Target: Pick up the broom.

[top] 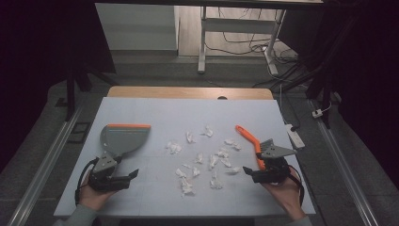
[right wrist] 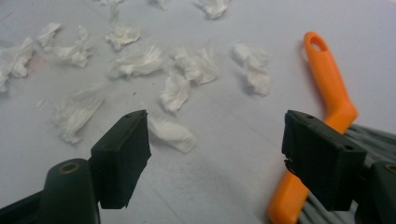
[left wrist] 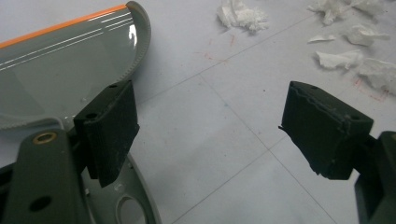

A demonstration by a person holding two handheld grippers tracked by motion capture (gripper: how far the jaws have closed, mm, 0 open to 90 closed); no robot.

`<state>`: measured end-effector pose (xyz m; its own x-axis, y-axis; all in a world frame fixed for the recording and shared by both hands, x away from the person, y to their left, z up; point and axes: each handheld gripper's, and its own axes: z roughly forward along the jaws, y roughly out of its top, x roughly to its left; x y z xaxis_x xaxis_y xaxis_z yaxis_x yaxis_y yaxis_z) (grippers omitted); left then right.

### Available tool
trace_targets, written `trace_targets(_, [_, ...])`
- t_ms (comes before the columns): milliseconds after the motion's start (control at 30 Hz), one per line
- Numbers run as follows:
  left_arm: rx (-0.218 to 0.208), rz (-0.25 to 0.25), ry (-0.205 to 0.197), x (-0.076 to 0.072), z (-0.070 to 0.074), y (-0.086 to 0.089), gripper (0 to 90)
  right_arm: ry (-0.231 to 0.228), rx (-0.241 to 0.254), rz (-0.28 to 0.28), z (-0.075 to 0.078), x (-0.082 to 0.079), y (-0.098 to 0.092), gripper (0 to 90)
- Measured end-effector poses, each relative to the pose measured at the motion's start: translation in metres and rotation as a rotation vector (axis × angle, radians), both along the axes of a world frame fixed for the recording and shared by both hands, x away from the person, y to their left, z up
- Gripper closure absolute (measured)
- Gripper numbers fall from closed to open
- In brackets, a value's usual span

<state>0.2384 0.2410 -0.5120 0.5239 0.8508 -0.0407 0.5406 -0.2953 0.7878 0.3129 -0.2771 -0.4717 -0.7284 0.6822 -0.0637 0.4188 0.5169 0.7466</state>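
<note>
From above, the surface (top: 155, 110) carries a scatter of paper scraps (top: 207, 160) in its middle, a grey dustpan (top: 123, 139) with an orange edge at the left, and an orange-handled brush (top: 251, 141) at the right. The left gripper (top: 123, 179) sits just near of the dustpan's handle, the right gripper (top: 251, 173) over the near end of the brush; neither holds anything, so the step in hand looks like the pickup of both tools before any sweeping. In the left gripper view, the fingers (left wrist: 109, 135) stand wide apart, one over the dustpan (left wrist: 60, 74) by its handle, the other above bare surface; scraps (left wrist: 240, 15) lie farther off. That hand likely needs to shift toward the handle before closing. In the right gripper view, the fingers (right wrist: 123, 154) are likewise spread, with the brush (right wrist: 329, 88) running under the right finger and scraps (right wrist: 175, 91) lying beyond. The handle should be centred between them, then squeezed.
</note>
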Motion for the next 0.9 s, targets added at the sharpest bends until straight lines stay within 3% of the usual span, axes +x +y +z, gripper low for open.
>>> trace_targets(167, [-0.003,-0.002,-0.008,0.000,0.001,0.000,19.9,0.011,0.011,-0.029,0.014,0.012,-0.002,23.2])
trace_targets(400, [0.006,-0.004,-0.010,0.000,0.000,-0.002,19.9,0.065,-0.050,-0.059,0.022,0.034,0.003,23.2])
trace_targets(633, [0.023,-0.013,-0.011,0.000,-0.001,-0.005,19.8,0.071,-0.091,-0.107,0.023,0.063,0.001,23.8])
trace_targets(733, [0.026,-0.015,-0.011,-0.001,-0.002,-0.005,19.8,0.118,-0.110,-0.128,0.023,0.083,0.000,23.8])
trace_targets(900, [0.023,-0.019,-0.012,0.000,-0.002,-0.005,19.6,0.232,-0.148,-0.153,0.019,0.123,-0.001,24.0])
